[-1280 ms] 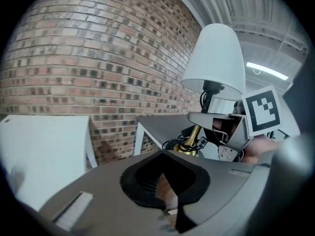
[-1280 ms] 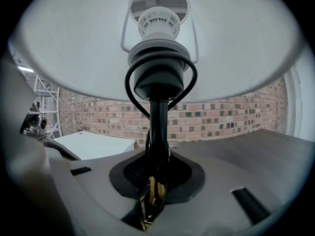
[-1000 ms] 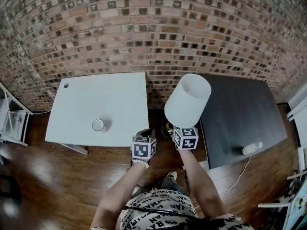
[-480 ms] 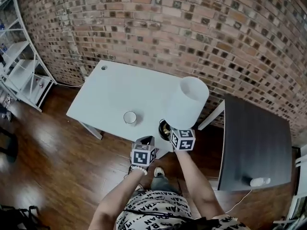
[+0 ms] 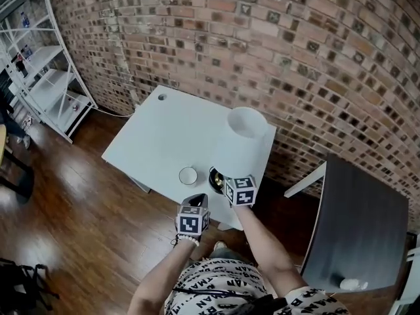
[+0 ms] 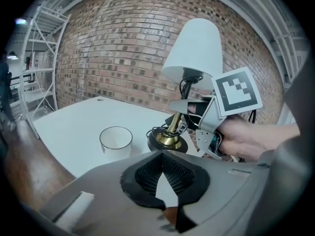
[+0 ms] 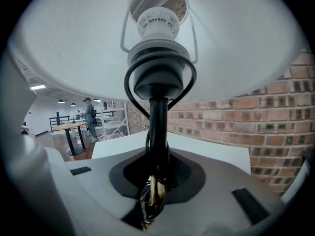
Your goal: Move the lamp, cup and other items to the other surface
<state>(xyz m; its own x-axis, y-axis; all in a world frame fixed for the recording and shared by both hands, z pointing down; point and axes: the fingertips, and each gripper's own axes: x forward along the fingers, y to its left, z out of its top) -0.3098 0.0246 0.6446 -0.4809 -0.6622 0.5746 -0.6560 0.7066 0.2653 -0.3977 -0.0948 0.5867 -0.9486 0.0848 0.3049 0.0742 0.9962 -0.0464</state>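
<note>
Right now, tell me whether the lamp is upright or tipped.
Upright. On the lamp, the shade sits above the brass base, and the stem rises straight through the right gripper, shut on it.

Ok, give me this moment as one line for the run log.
right tongs: shut on stem of lamp | lamp base: beside cup near edge of white table, contact unclear | left tongs: shut, empty

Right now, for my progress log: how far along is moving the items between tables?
Done: the pale round cup stands on the white table. In hand: the right gripper clamps the white-shaded brass lamp at that table's near edge. Left: a small white object on the dark table.
</note>
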